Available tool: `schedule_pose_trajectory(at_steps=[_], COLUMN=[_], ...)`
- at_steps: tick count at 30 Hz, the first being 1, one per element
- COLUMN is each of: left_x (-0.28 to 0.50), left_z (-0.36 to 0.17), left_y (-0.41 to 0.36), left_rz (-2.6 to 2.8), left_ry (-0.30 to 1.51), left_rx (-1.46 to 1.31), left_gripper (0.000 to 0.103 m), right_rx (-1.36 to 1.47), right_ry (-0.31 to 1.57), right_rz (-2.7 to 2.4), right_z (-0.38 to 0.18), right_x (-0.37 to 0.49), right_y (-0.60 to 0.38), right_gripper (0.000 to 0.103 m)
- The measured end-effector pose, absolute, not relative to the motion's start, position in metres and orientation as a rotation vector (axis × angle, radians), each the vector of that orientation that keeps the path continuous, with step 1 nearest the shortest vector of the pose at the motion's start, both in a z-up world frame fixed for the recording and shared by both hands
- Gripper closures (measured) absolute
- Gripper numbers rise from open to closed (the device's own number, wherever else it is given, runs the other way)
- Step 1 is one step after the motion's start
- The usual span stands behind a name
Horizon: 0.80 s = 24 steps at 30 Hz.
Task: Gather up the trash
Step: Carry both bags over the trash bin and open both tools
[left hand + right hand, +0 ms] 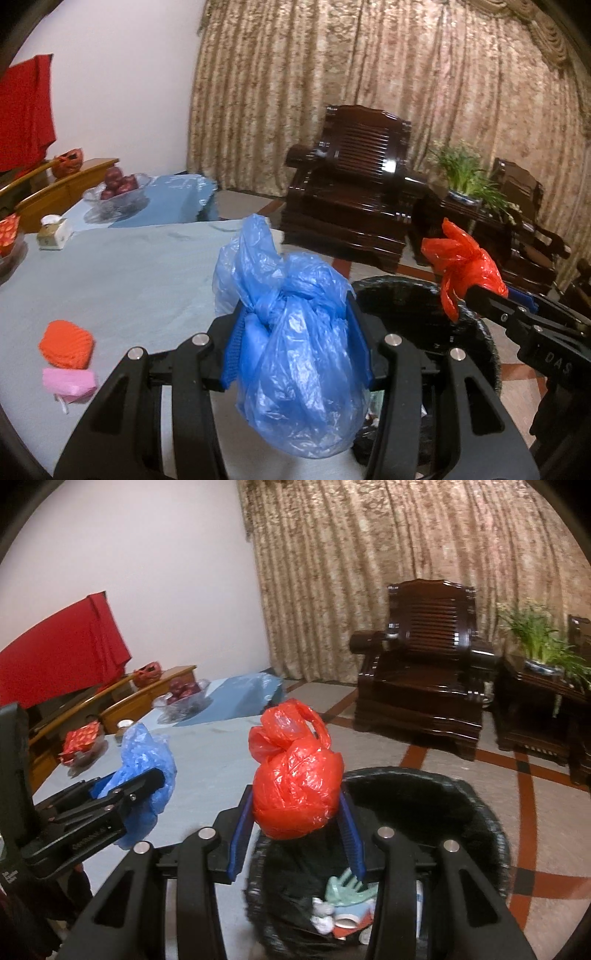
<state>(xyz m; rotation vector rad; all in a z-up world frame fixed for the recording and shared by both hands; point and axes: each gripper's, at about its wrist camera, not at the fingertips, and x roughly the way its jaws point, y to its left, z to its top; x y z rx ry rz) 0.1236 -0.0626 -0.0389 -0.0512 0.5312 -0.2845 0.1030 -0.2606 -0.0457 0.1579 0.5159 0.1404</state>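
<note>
My left gripper (pixel 295 332) is shut on a knotted blue plastic bag (pixel 295 362) and holds it above the table's right edge, next to the bin. My right gripper (pixel 295 805) is shut on a knotted red plastic bag (pixel 295 779) and holds it over the near rim of the black-lined trash bin (pixel 472 812). The bin holds crumpled paper and other scraps. The red bag (pixel 465 266) and the bin (pixel 402 295) show in the left wrist view. The blue bag (pixel 147 768) shows at the left of the right wrist view.
A light blue tablecloth (pixel 122 280) covers the table. On it lie an orange and a pink item (pixel 68 360), a tissue box (pixel 53 232) and a glass bowl of red fruit (pixel 116 188). A dark wooden armchair (pixel 424 686) and a potted plant (pixel 539 642) stand beyond the bin.
</note>
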Motion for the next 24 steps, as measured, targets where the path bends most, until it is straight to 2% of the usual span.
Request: schedule_pose_trajectory(at_steps=[24], left_x=[0.159], left_z=[-0.098], left_y=[-0.182], left_rz=[-0.512], left_ry=[0.642], left_rx=[0.069], left_gripper=[0.055], right_rx=[0.215], right_ry=[0.592], right_rz=[-0.079], right_z=[-0.093], right_x=[0.089], right_y=[-0.364], right_gripper=[0.060])
